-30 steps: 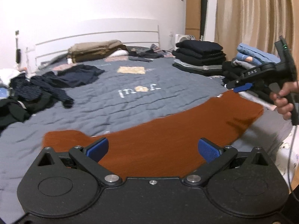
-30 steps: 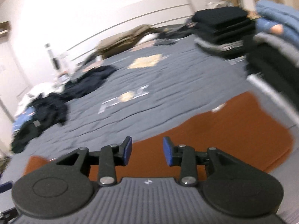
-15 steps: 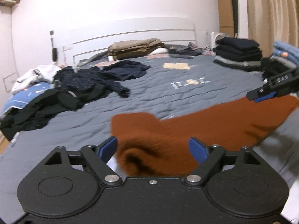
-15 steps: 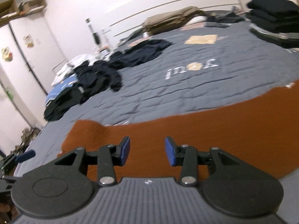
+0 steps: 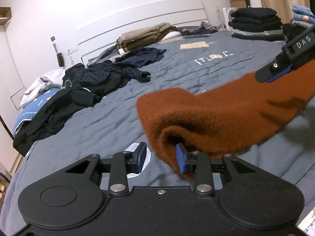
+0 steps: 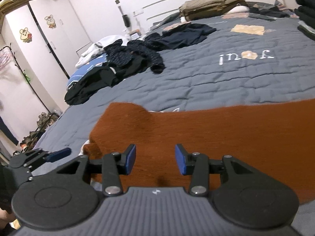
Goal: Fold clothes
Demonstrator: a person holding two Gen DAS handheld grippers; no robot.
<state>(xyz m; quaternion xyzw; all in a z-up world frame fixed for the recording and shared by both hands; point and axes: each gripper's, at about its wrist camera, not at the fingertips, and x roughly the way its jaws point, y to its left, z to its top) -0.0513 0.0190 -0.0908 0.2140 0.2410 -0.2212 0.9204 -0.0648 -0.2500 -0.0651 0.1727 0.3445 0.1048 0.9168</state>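
A rust-orange knit garment (image 5: 226, 114) lies stretched across the near side of the grey quilted bed (image 5: 196, 68). Its left end is bunched up and folded over. That bunched edge sits between the jaws of my left gripper (image 5: 161, 159), which are closing; the cloth lies against the right pad, with a gap at the left pad. My right gripper (image 6: 155, 159) hovers over the flat middle of the garment (image 6: 216, 133), open with nothing between its pads. It shows at the right edge of the left wrist view (image 5: 275, 70). The left gripper (image 6: 57, 153) appears at lower left in the right wrist view.
A heap of dark loose clothes (image 5: 88, 90) covers the bed's left side. Folded dark stacks (image 5: 256, 21) stand at the far right, and folded khaki pieces (image 5: 145, 35) lie by the headboard. A white wardrobe (image 6: 39, 39) stands left of the bed.
The left gripper's jaws narrowed from wide apart, and the garment's left end rose into a bunched fold between them. Both grippers moved left along the garment.
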